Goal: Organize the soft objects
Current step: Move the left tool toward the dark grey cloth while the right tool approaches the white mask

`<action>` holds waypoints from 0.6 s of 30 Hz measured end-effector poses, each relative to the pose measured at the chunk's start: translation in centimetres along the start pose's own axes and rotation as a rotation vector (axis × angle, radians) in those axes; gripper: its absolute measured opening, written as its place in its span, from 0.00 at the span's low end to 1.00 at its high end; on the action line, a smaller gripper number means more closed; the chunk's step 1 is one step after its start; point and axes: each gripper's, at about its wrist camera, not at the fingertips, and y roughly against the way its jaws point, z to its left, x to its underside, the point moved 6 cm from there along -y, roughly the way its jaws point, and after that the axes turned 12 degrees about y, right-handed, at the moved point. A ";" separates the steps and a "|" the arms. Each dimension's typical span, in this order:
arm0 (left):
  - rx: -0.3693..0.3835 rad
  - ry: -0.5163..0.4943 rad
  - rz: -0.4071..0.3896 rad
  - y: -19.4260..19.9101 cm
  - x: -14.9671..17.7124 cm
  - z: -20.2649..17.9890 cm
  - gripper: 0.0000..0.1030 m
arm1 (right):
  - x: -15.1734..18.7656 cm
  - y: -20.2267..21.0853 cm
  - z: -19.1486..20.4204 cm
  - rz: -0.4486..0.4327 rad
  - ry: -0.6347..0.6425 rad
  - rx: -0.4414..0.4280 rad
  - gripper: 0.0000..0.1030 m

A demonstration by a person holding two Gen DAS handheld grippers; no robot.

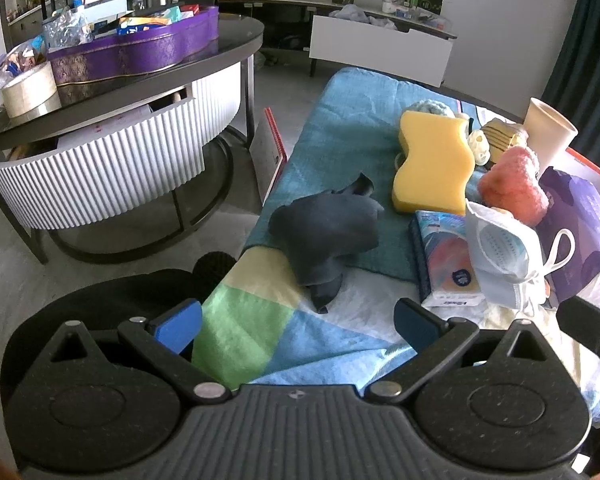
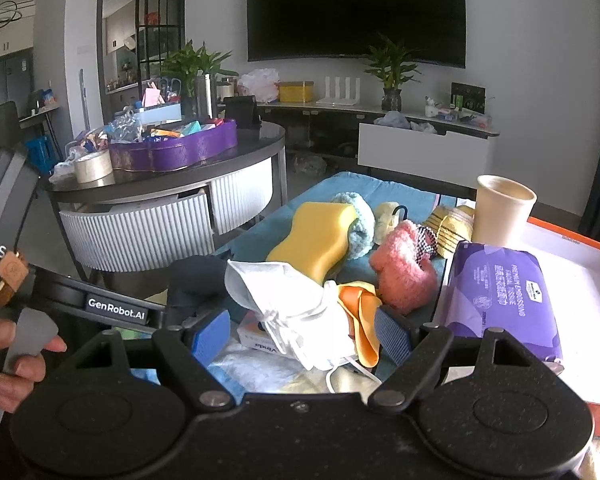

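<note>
The white face mask lies draped over the tissue packet, directly between the spread jaws of the right hand-held gripper; its long axis runs away and leftward. The left hand-held gripper (also open, empty) faces the dark cloth instead; right is nearer.

**Soft items: layout**

Dark grey cloth crumpled, straddling the teal towel edge. Yellow wavy sponge flat on the towel, light blue knit piece touching its far end. Pink fluffy item beside the sponge. White face mask propped on the small tissue pack. Purple tissue pack lies in the white tray. Orange cloth behind the mask.
</note>
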 end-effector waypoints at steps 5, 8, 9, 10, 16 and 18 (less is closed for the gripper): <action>-0.002 -0.006 0.000 -0.1 0.0 0.0 1.00 | 0.1 -0.3 0.2 0.007 0.002 -0.008 0.91; -0.002 -0.010 0.001 -0.1 0.0 -0.1 1.00 | 0.1 -0.4 0.3 0.011 0.007 -0.010 0.91; -0.002 -0.009 0.001 -0.2 0.0 0.0 1.00 | 0.2 -0.5 0.3 0.012 0.008 -0.011 0.91; -0.003 -0.008 0.002 -0.2 0.0 0.0 1.00 | 0.2 -0.5 0.3 0.013 0.009 -0.012 0.91; -0.005 -0.006 0.004 -0.3 0.0 0.0 1.00 | 0.2 -0.8 0.5 0.021 0.016 -0.020 0.91; -0.005 -0.005 0.006 -0.4 0.0 0.0 1.00 | 0.3 -0.9 0.5 0.026 0.018 -0.021 0.91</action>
